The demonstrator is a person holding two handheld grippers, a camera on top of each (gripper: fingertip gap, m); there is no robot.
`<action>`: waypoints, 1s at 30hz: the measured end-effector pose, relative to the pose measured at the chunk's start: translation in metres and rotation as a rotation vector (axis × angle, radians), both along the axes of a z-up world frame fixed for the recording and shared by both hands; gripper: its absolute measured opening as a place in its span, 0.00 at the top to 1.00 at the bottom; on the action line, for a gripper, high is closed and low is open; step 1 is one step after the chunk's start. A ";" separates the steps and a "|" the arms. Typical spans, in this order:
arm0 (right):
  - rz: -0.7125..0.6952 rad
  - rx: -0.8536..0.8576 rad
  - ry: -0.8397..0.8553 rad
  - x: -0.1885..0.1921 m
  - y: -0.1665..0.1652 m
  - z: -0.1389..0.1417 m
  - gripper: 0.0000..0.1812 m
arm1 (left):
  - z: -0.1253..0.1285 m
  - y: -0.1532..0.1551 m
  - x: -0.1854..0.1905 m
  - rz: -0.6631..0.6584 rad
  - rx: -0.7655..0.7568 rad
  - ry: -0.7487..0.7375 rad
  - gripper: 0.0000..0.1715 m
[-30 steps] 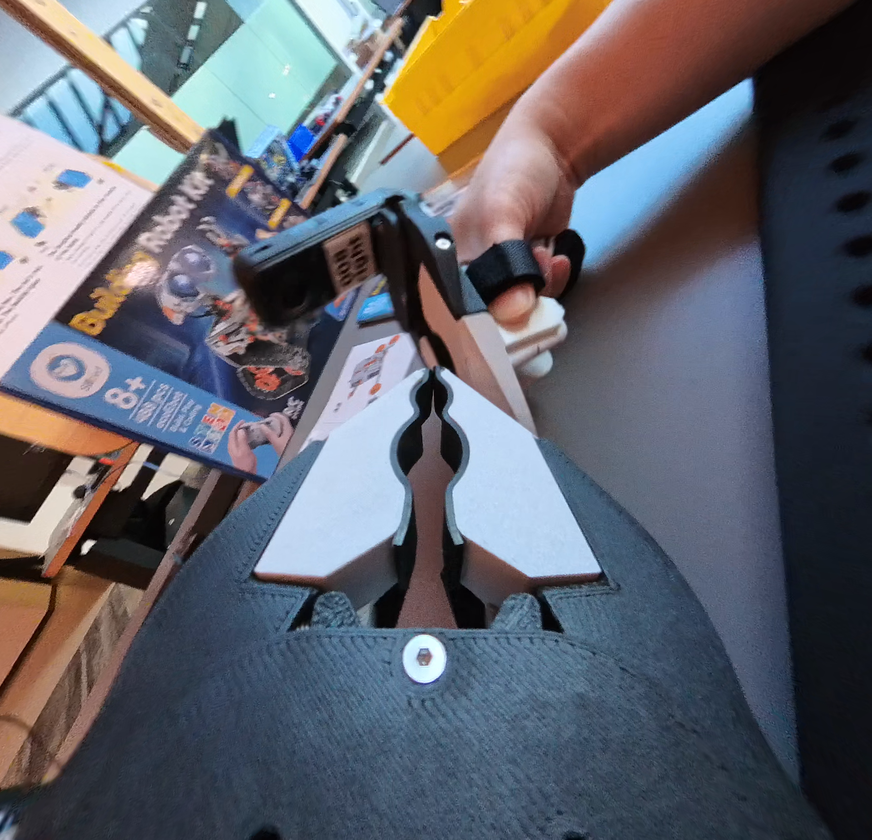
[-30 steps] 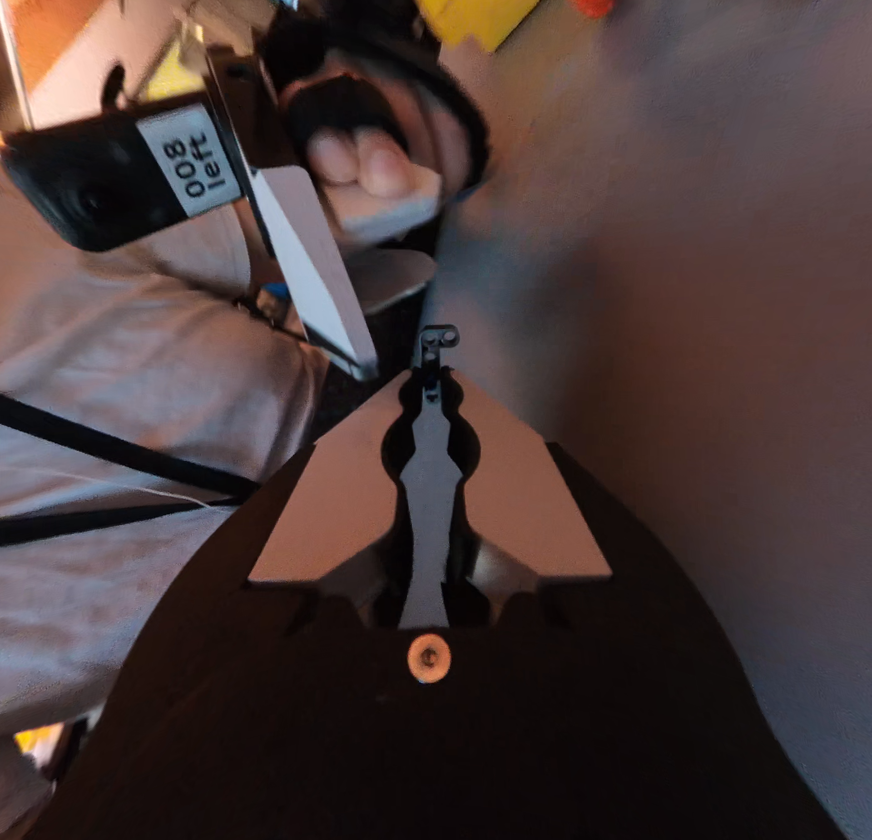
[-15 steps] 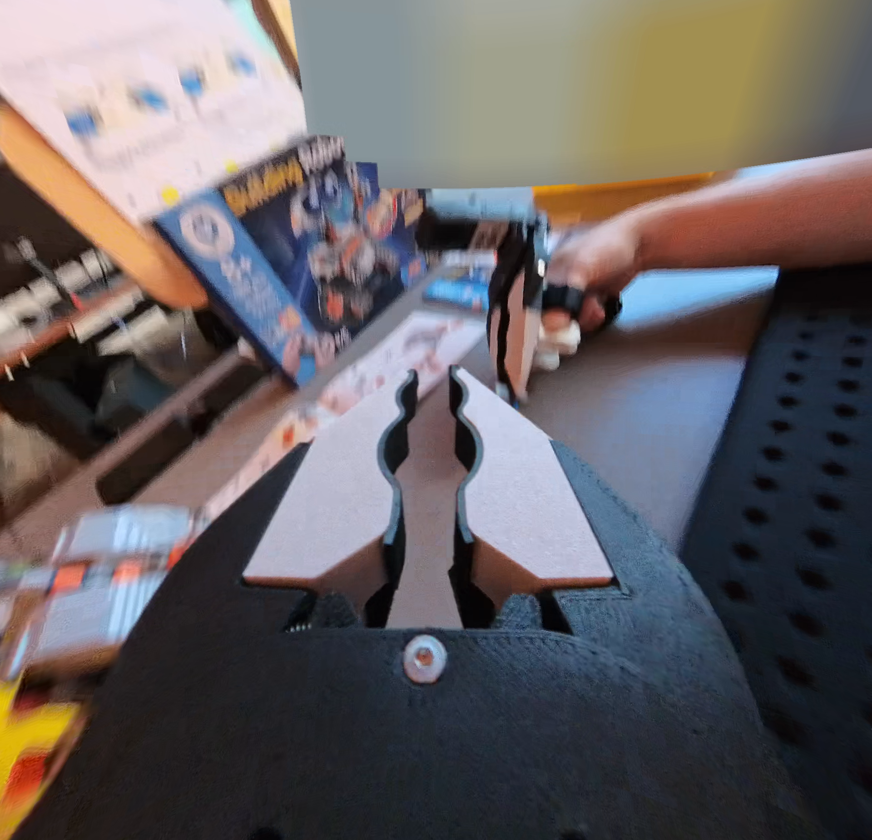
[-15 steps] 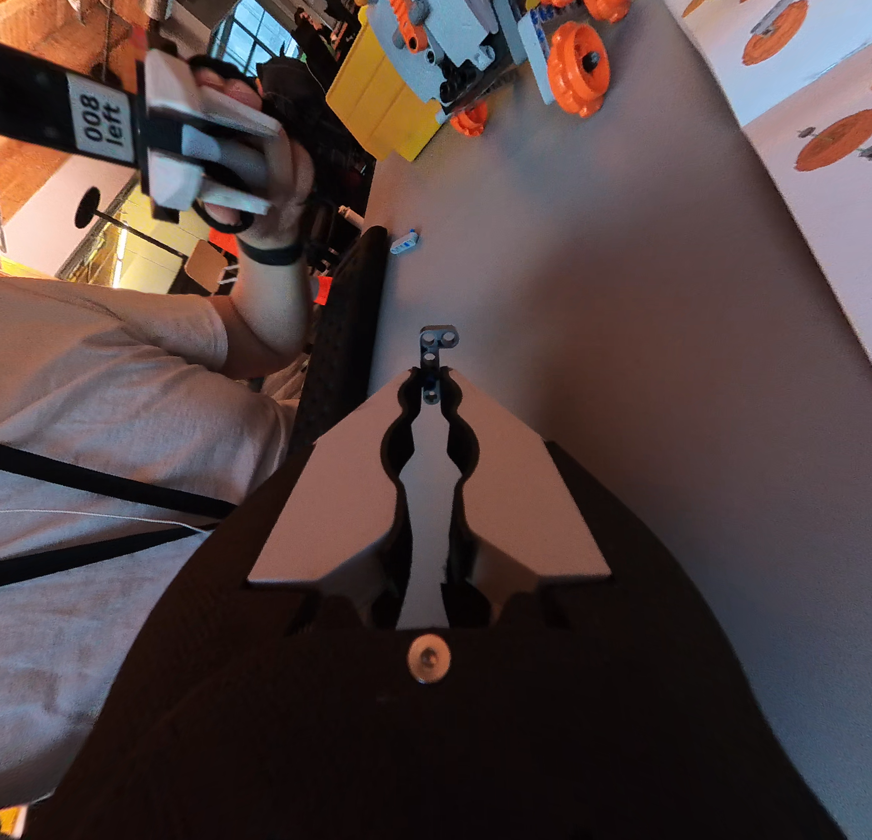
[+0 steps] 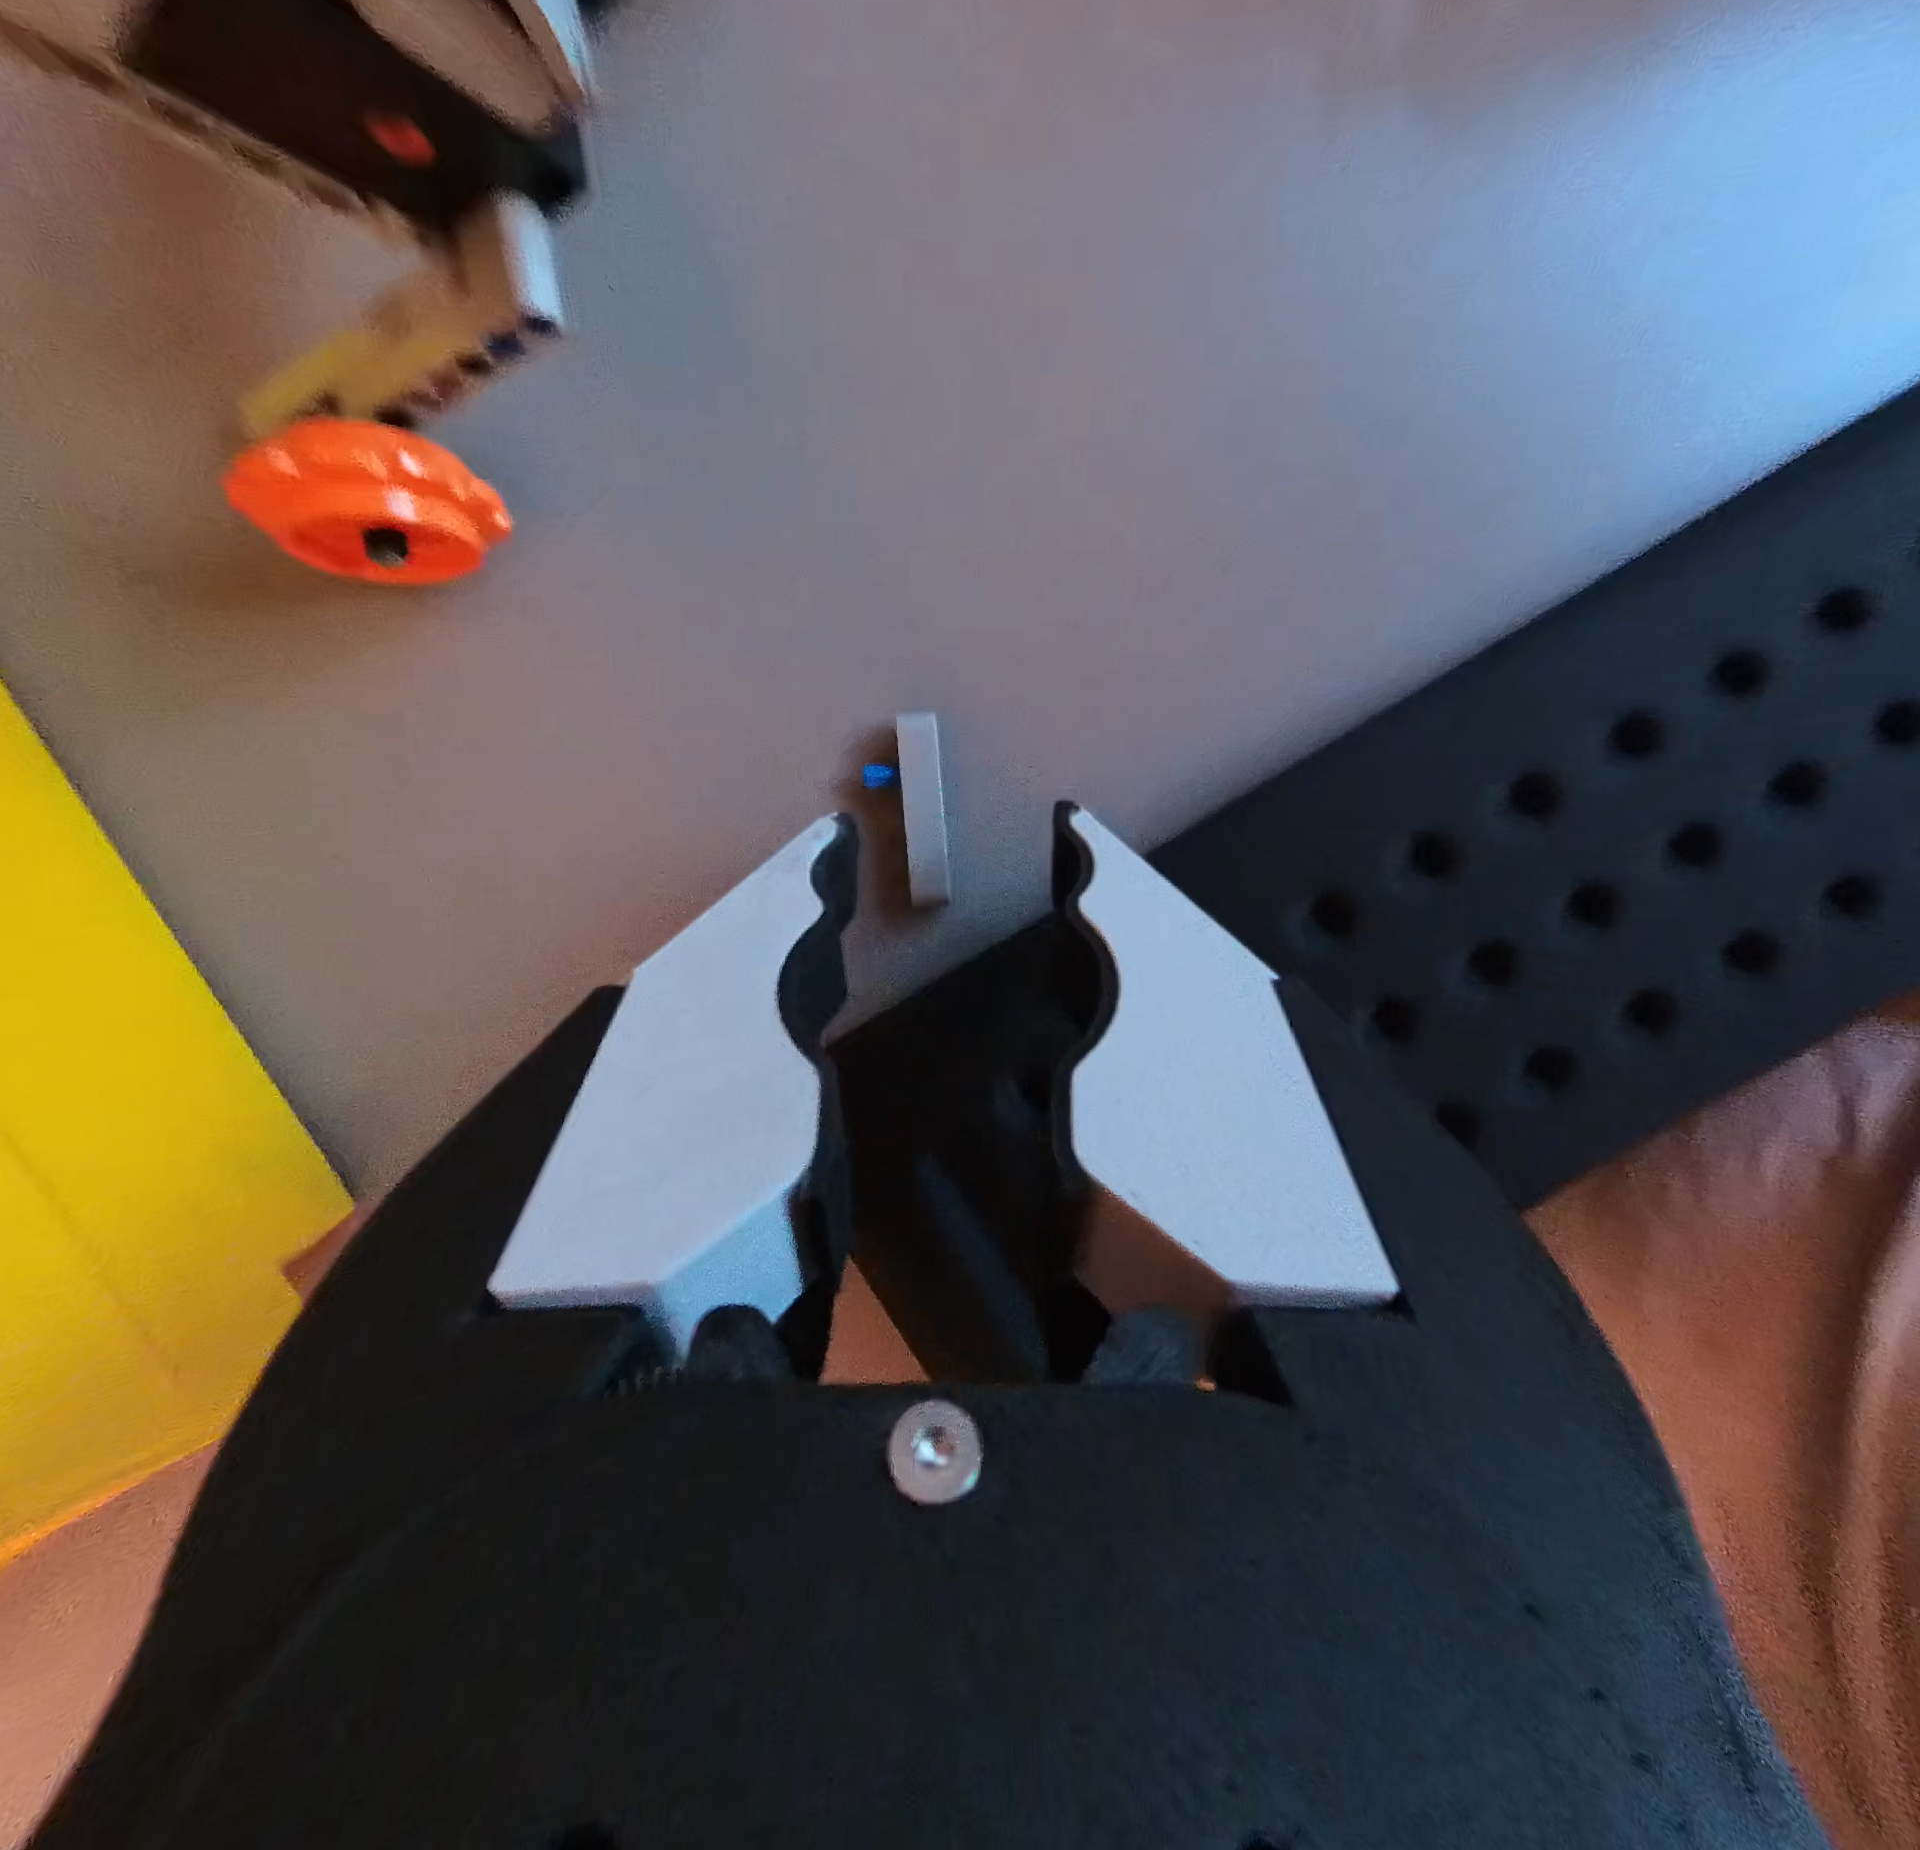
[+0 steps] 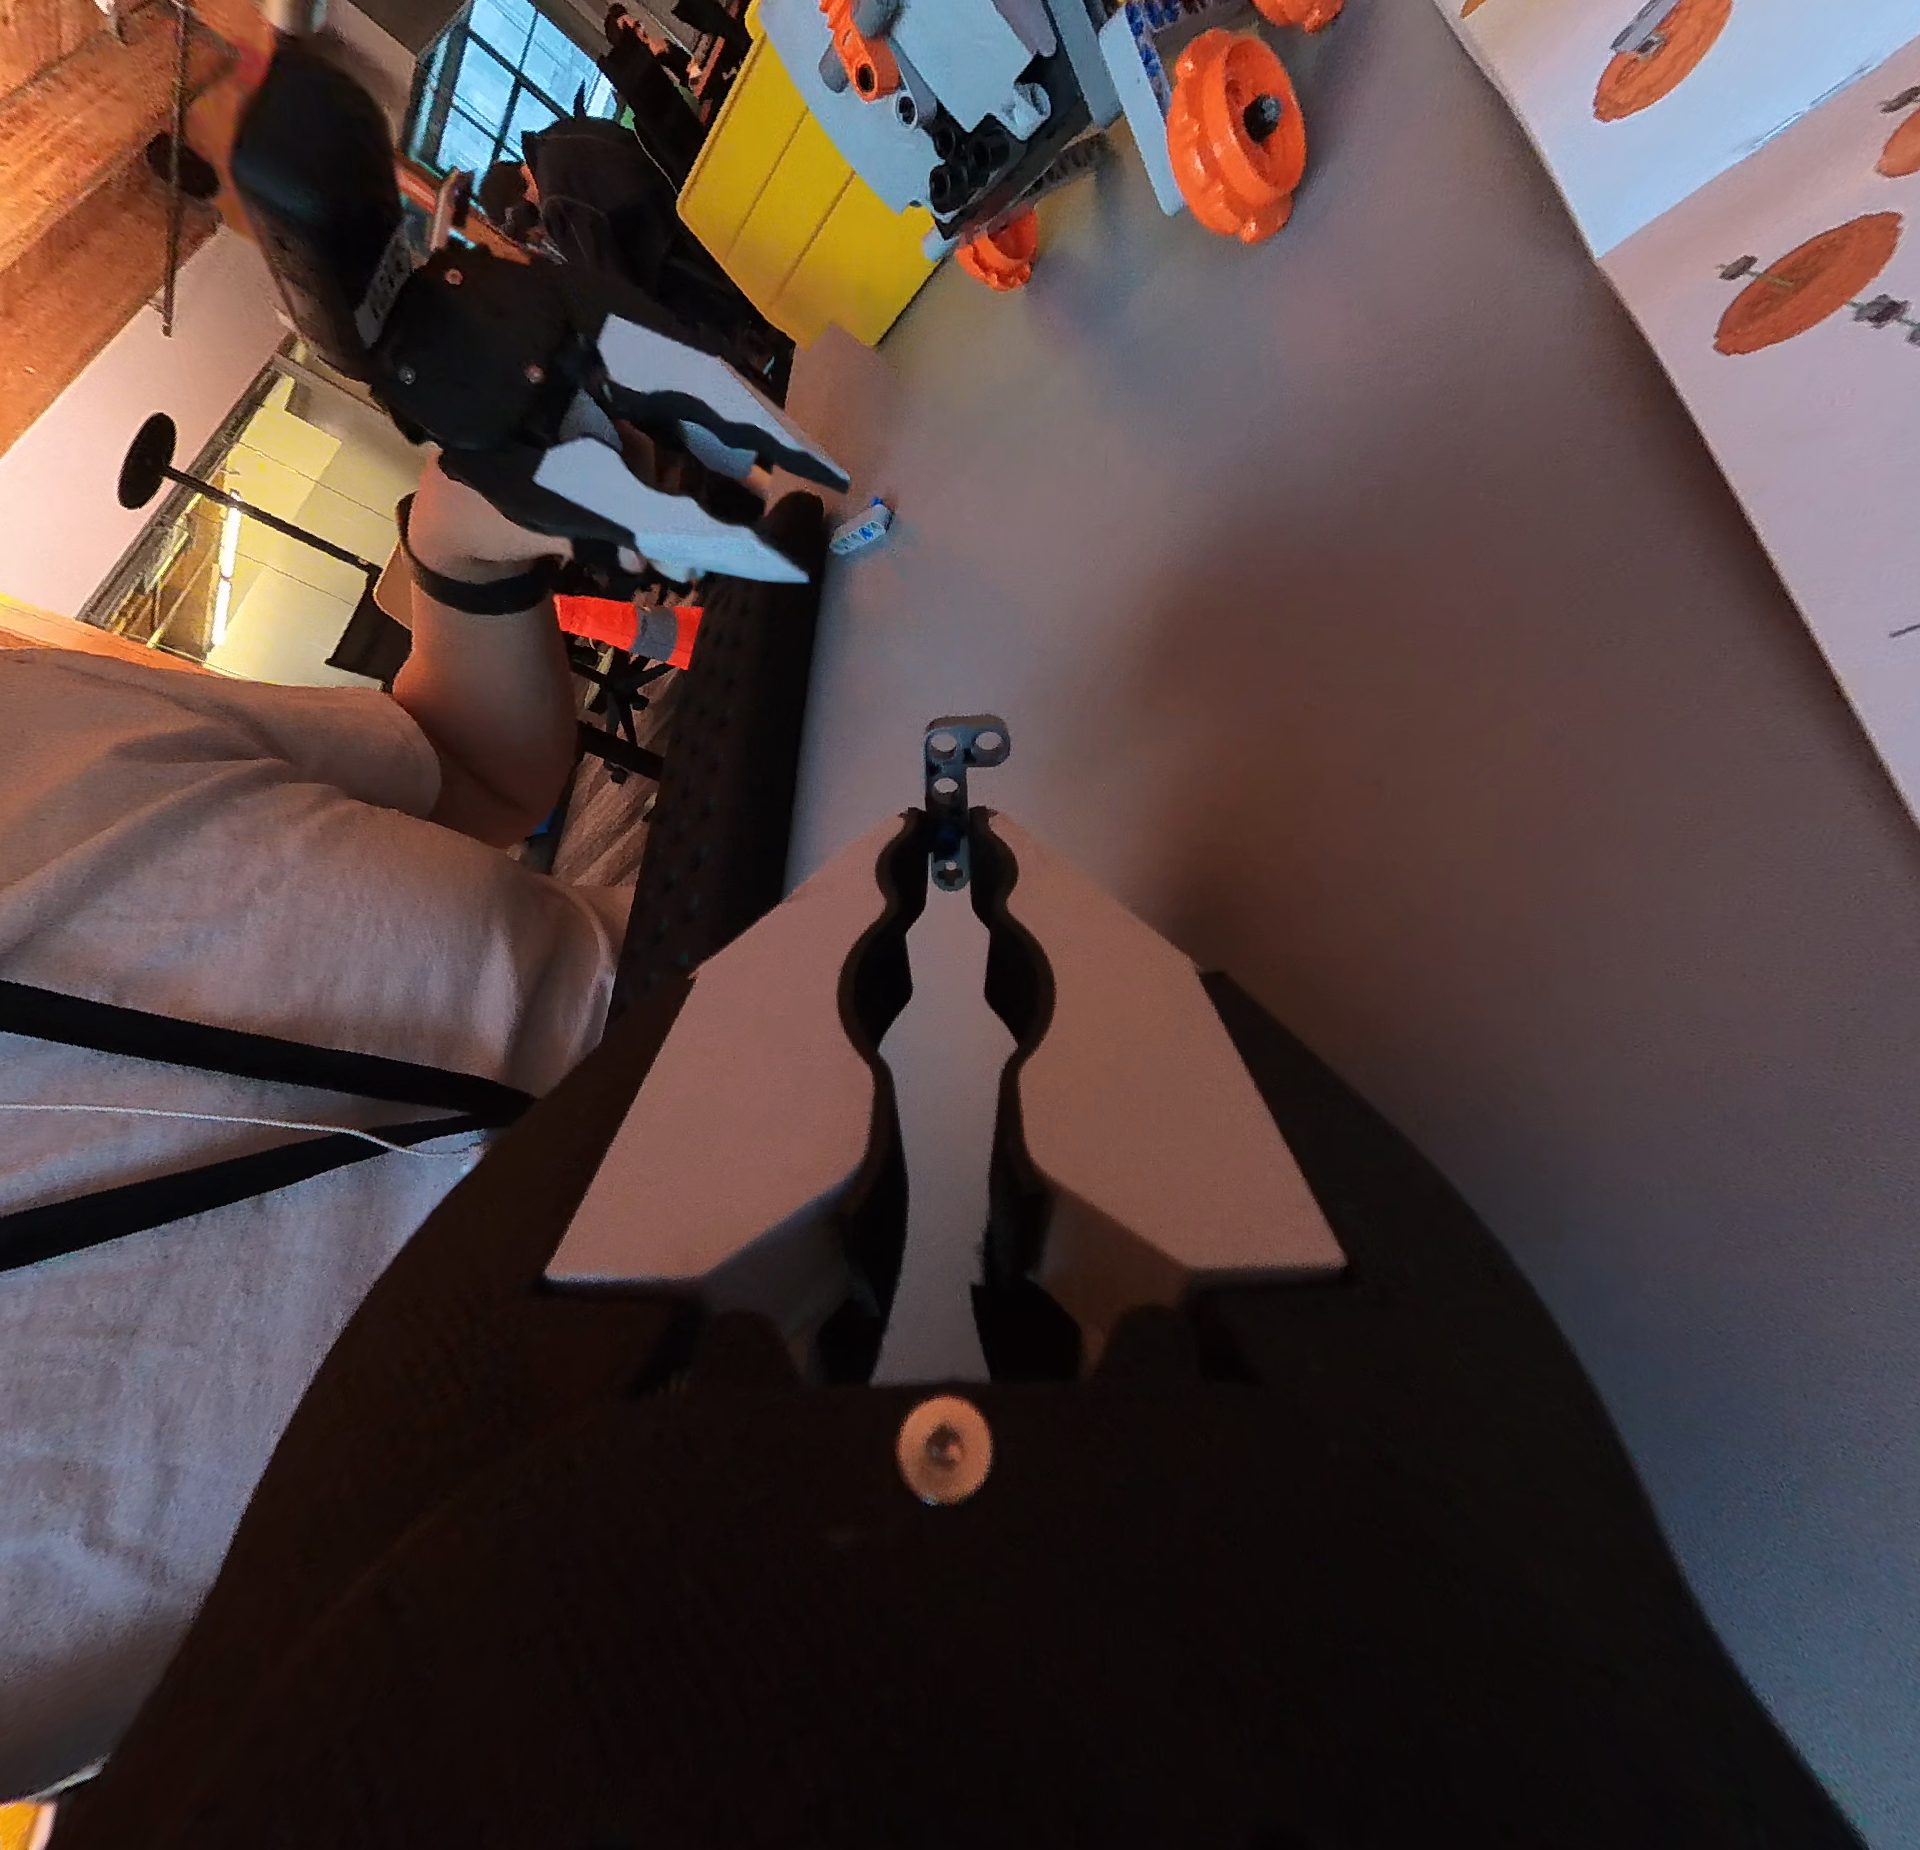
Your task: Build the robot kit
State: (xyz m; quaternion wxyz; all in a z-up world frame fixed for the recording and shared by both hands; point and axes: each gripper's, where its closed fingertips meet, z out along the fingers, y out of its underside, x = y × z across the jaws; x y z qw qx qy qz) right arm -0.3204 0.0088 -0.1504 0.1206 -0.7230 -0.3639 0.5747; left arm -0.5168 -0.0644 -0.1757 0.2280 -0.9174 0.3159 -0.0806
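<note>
My left gripper (image 5: 951, 824) is open, tips down over the grey table. A small grey beam with a blue pin (image 5: 923, 824) lies between and just past its fingertips. In the right wrist view the left gripper (image 6: 821, 522) hovers open beside that same small piece (image 6: 862, 531). My right gripper (image 6: 948, 821) is shut on a dark grey L-shaped beam (image 6: 956, 766) with round holes, held above the table.
A toy vehicle with orange wheels (image 6: 1231, 133) stands at the far end beside a yellow bin (image 6: 810, 211). An orange wheel (image 5: 369, 517) shows at left. A black perforated mat (image 5: 1662, 865) borders the table edge. Printed instruction sheets (image 6: 1787, 273) lie at right. About 20 centimetres separates my left fingertips from my right.
My left gripper has swung down from the shelf side to the table and opened wide over the small grey piece. My right gripper still holds the L-shaped beam.
</note>
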 end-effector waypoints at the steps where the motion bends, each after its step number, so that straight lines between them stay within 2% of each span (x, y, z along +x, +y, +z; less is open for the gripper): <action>1: 0.003 0.000 -0.006 0.000 0.000 -0.001 0.96 | -0.008 0.000 -0.002 0.009 -0.026 0.044 0.80; 2: 0.006 0.003 -0.008 0.000 -0.001 -0.001 0.96 | -0.012 0.002 -0.004 0.026 -0.036 0.070 0.80; 5: 0.007 0.008 -0.012 0.000 -0.002 -0.001 0.96 | -0.012 0.004 0.007 -0.005 -0.024 0.056 0.96; 8: 0.015 0.017 -0.014 -0.001 -0.004 -0.001 0.96 | -0.012 0.005 0.016 -0.082 0.000 0.108 0.97; 9: 0.018 0.018 0.006 -0.001 -0.004 0.002 0.96 | -0.008 0.006 0.029 -0.115 0.010 0.057 0.97; 11: 0.017 0.001 0.081 0.000 -0.002 0.017 0.96 | 0.017 0.007 0.079 -0.188 0.028 -0.213 0.97; 14: -0.009 -0.011 0.219 0.013 0.005 0.047 0.96 | 0.082 0.014 0.156 -0.299 0.036 -0.736 0.97; 15: -0.019 -0.013 0.240 0.021 0.007 0.053 0.97 | 0.094 0.017 0.175 -0.320 -0.007 -0.856 0.97; 16: -0.033 -0.001 0.218 0.029 0.011 0.052 0.96 | 0.089 0.019 0.191 -0.331 -0.109 -0.892 0.97; 18: -0.079 0.041 0.152 0.046 0.019 0.044 0.96 | 0.065 0.019 0.219 -0.379 -0.327 -0.865 0.97; 22: -0.172 0.058 0.070 0.071 0.035 0.033 0.96 | 0.030 0.016 0.248 -0.377 -0.602 -0.792 0.97; 25: -0.179 0.082 0.003 0.078 0.038 0.024 0.96 | 0.016 0.016 0.255 -0.372 -0.647 -0.757 0.97; 28: 0.004 0.186 -0.057 0.078 0.012 0.018 0.96 | 0.009 0.018 0.254 -0.345 -0.677 -0.757 0.97; 30: 0.079 0.300 -0.176 0.085 0.004 0.000 0.96 | 0.009 0.022 0.252 -0.294 -0.729 -0.798 0.97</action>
